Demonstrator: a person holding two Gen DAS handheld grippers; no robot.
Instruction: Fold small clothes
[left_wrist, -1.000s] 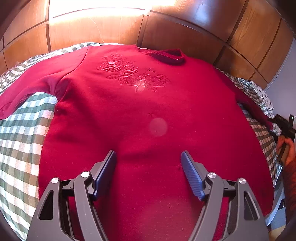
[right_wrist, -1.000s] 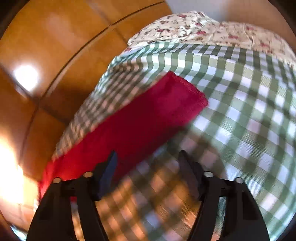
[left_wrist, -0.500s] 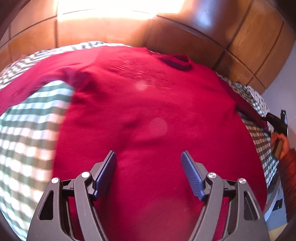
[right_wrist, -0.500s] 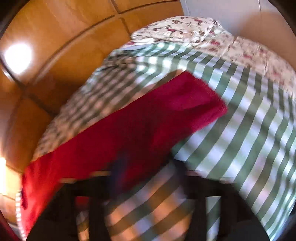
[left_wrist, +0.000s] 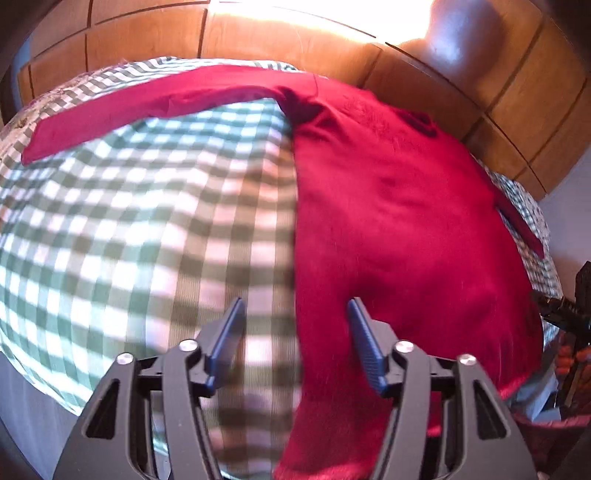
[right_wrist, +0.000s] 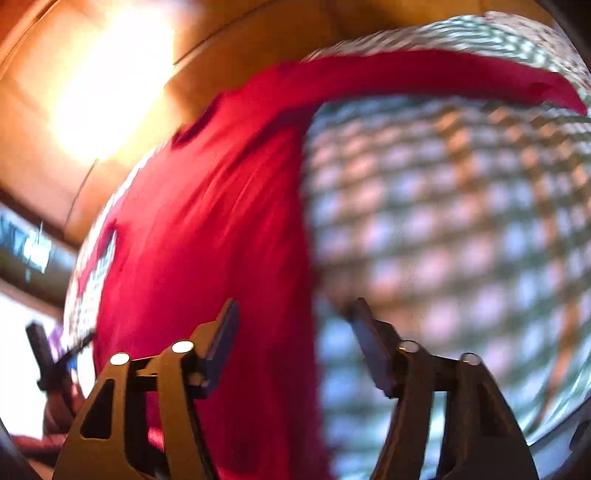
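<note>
L gripper (left_wrist: 295, 328): nearest item in left wrist view. Jaws part-open, just been closing; nothing pinched. Hangs astride sweater's side edge, one pad over check cloth, other over red knit.
R gripper (right_wrist: 293, 325): same posture at opposite side edge. Jaws part-open, just been closing; nothing gripped. View blurred, so contact w/ fabric can't be told.
Sweater (left_wrist: 388, 221): dark red knit, lies flat, front up, on bedspread. Hem toward both cams, neck at far end.
Handling (est.): soft, limp, light-to-medium wt; no stiffness, will sag & drag when lifted. Fuzzy face, prob. grippy, not slippery. Not fragile.
Grip pts (est.): side seam near hem, or hem corners; pinch both layers together. Cuffs for sleeves.
Bedspread (left_wrist: 129, 240): green/white check, under everything; soft, may bunch if pinched along w/ knit.
Sleeve (left_wrist: 147, 107): spread out sideways, far from L jaws, cuff at its outer end.
Neckline (left_wrist: 421, 123): far end, near wall.
Wood panelling (left_wrist: 498, 92): behind bed, glare patch.
</note>
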